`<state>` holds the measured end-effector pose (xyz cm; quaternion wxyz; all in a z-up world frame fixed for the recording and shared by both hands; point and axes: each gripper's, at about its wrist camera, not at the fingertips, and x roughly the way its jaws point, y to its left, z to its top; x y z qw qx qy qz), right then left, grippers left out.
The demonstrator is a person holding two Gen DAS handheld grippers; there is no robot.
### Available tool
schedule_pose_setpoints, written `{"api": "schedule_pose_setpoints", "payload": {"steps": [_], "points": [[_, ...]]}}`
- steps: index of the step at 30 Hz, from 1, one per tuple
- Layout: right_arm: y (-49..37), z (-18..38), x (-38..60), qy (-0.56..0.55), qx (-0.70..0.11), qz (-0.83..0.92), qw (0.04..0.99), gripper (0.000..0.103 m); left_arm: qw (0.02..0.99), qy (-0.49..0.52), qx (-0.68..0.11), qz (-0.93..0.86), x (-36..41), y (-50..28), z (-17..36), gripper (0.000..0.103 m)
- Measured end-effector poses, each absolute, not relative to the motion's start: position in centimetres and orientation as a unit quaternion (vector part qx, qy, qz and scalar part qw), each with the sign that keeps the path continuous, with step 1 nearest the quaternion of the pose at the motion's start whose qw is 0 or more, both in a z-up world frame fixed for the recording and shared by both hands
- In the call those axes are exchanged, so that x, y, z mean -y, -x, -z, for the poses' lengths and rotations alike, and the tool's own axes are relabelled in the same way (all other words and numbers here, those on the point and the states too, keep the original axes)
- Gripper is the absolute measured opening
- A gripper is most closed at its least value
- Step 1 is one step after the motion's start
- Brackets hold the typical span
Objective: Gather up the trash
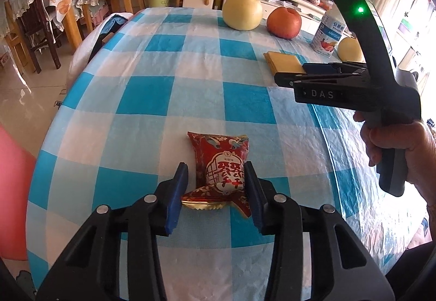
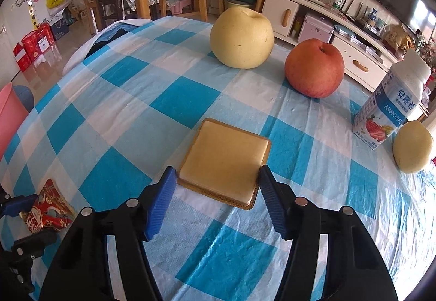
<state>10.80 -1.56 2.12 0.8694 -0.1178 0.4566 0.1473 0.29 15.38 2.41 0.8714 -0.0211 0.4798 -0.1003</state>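
Observation:
A red snack wrapper [image 1: 220, 156] lies on the blue-and-white checked tablecloth [image 1: 169, 63] near the table's front edge. My left gripper [image 1: 215, 186] is shut on its crumpled lower end, and both blue pads touch it. The right wrist view shows the same wrapper [image 2: 46, 208] at the lower left, with the left gripper [image 2: 26, 223] on it. A flat gold square packet [image 2: 226, 153] rests on the cloth mid-table. My right gripper [image 2: 216, 183] holds it by its two side edges. From the left wrist view the right gripper [image 1: 283, 77] shows side-on, in a person's hand [image 1: 395, 148], beside the packet [image 1: 283, 61].
A large yellow pear [image 2: 241, 38], a red apple [image 2: 313, 68], a blue-and-white milk carton [image 2: 392, 110] and a small yellow fruit [image 2: 412, 147] stand along the table's far side. A pink bin [image 1: 13, 205] sits off the left edge. Chairs and cabinets stand behind.

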Motion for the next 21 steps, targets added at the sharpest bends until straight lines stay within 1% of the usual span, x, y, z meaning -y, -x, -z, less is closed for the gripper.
{"api": "schedule_pose_setpoints", "payload": {"steps": [9,21], "points": [[-8.1,-4.7,1.2,0.130,-0.436,-0.156,0.876,0.063,0.879,0.042,-0.465,0.098,-16.0,-0.2,-3.1,0.040],[-4.6,-8.4,0.9,0.117,-0.410,-0.165,0.889,0.063,0.892,0.065,-0.434,0.111,-16.9,0.4,-4.8,0.038]]}}
